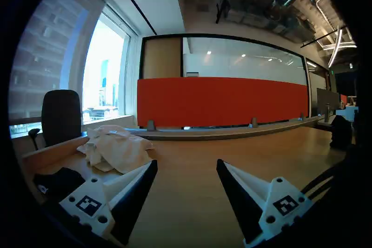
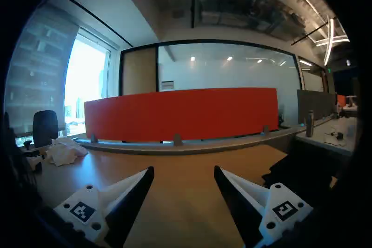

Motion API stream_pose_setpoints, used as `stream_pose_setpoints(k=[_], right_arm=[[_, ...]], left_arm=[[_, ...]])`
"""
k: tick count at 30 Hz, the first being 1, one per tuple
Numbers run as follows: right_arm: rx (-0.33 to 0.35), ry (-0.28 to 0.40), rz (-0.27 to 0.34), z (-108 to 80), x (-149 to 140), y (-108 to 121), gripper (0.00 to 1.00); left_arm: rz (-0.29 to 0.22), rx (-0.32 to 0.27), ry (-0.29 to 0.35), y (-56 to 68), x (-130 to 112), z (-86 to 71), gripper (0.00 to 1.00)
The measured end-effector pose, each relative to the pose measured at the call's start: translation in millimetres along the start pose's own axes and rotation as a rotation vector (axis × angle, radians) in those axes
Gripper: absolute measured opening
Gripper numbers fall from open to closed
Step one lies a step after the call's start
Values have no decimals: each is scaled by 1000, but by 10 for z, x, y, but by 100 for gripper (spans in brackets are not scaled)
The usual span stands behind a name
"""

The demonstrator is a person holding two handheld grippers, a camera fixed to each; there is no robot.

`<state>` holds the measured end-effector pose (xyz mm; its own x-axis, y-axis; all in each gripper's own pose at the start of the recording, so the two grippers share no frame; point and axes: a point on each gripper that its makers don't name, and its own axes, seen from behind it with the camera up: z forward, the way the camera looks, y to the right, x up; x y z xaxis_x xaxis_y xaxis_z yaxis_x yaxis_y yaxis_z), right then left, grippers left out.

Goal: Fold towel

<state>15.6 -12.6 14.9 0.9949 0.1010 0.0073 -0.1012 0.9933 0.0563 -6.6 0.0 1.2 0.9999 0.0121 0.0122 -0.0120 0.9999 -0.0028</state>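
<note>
A crumpled white towel (image 1: pixel 115 147) lies in a heap on the wooden desk (image 1: pixel 200 173), at the left of the left gripper view and just beyond the left finger's tip. My left gripper (image 1: pixel 187 164) is open above the desk with nothing between its fingers. In the right gripper view the same towel (image 2: pixel 64 150) shows far off at the left edge. My right gripper (image 2: pixel 184 170) is open too, empty, over bare desk (image 2: pixel 186 187).
An orange partition (image 1: pixel 222 101) runs along the desk's far edge. A black office chair (image 1: pixel 61 115) stands by the window at left. Dark items lie on the desk: one (image 1: pixel 58 182) near the left finger, another (image 1: pixel 341 131) at far right. A dark cloth (image 2: pixel 302 169) lies right of the right gripper.
</note>
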Motion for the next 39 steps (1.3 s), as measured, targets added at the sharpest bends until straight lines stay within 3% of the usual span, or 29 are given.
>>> stream_pose_setpoints(k=[9,20,39], right_arm=[[-22,0,38,-31,-183,126,99],[-56,12,-21,-40,-295,168,99],[-51,1,-16,-54,-424,190,99]], left_arm=[[0,0,0,2,3,-1,94],[0,0,0,2,0,-3,94],[0,0,0,10,-1,-5,94]])
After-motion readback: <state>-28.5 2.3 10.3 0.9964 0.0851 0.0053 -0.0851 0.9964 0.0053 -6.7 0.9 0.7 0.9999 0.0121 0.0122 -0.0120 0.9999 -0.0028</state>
